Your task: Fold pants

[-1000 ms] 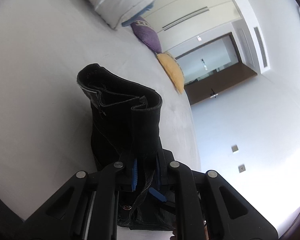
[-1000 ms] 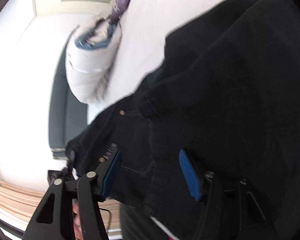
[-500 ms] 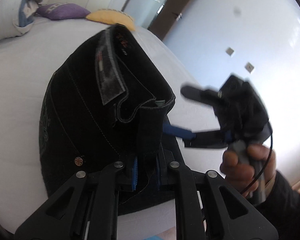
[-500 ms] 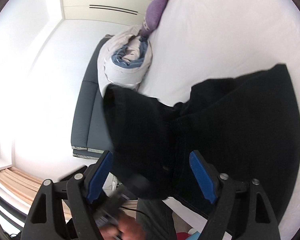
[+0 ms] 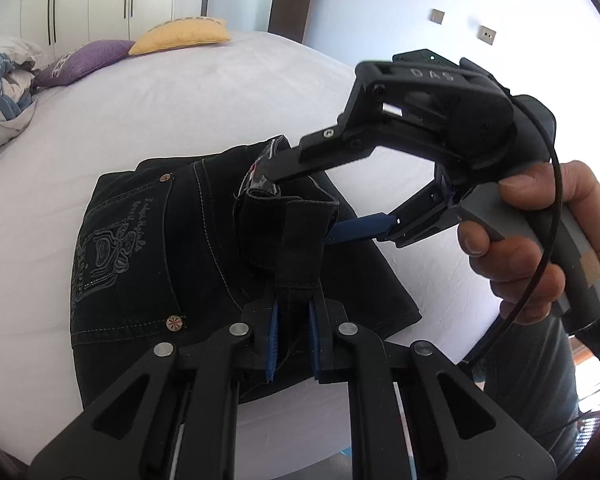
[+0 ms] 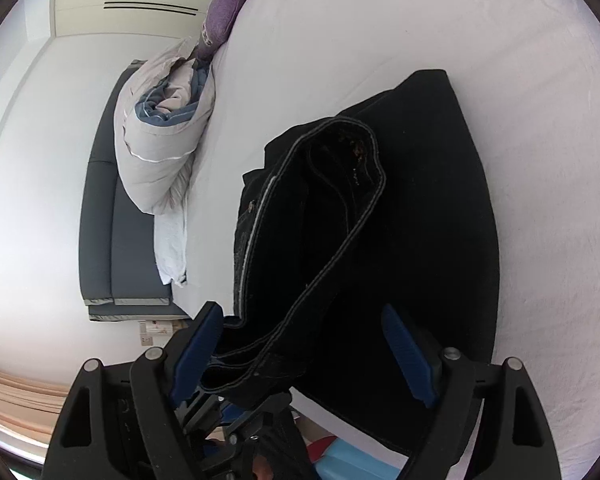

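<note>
Left claw [image 5: 292, 334] clamped tight; right claw [image 6: 304, 354] spread wide, gripped by right hand [image 5: 540, 240].

Bright daylight washes out the walls; both fisheye views bend at dark rims; focus stays sharp.

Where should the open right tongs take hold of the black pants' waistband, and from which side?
Grip the raised waistband edge beside the spot the left tongs already pinch. In the right wrist view that stitched band stands up off the black pants and runs between the open right tongs, so closing there, coming from the person's side of the bed, looks simplest.
</note>
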